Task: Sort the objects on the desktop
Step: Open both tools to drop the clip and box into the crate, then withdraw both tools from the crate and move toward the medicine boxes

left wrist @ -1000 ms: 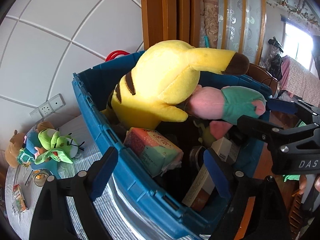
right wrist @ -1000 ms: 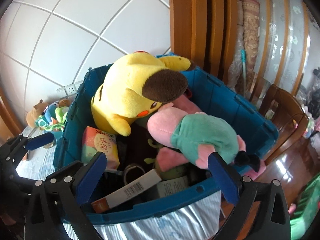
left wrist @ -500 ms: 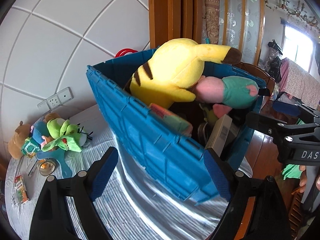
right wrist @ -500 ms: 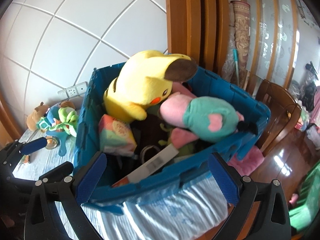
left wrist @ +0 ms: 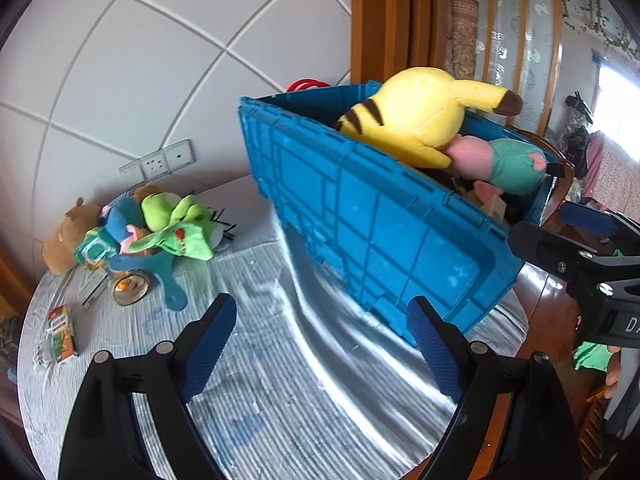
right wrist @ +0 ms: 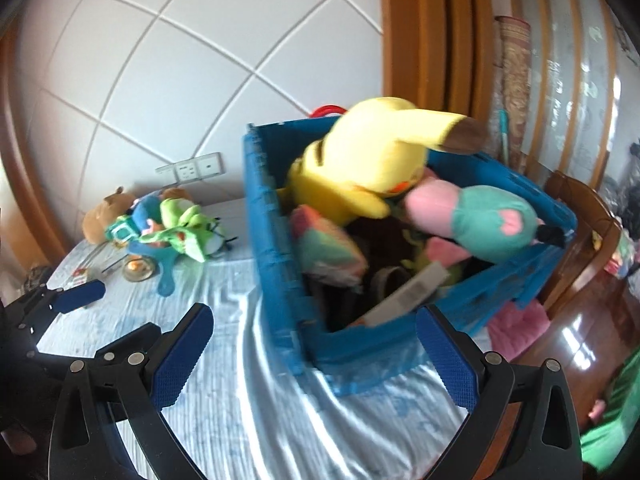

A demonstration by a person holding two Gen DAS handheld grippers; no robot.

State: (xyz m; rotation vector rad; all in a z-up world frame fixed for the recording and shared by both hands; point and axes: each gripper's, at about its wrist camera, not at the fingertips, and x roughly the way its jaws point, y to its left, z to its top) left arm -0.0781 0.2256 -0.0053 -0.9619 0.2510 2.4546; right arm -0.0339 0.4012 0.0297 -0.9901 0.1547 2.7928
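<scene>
We hold both grippers, left gripper (left wrist: 320, 344) and right gripper (right wrist: 316, 352), jaws wide and empty, short of the blue crate (left wrist: 384, 224) on the worktop (left wrist: 256, 380). It holds 2 plush toys; a toy pile (left wrist: 152, 224) lies loose well apart. Whether sorting is midway or ending, we cannot judge.

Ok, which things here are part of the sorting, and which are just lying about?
Job:
blue plastic crate
yellow plush toy, already in it
pink-and-teal plush toy, in it
green frog plush, on the table
small orange carton, on the table

Background:
white wall sockets
wooden chair
striped tablecloth
</scene>
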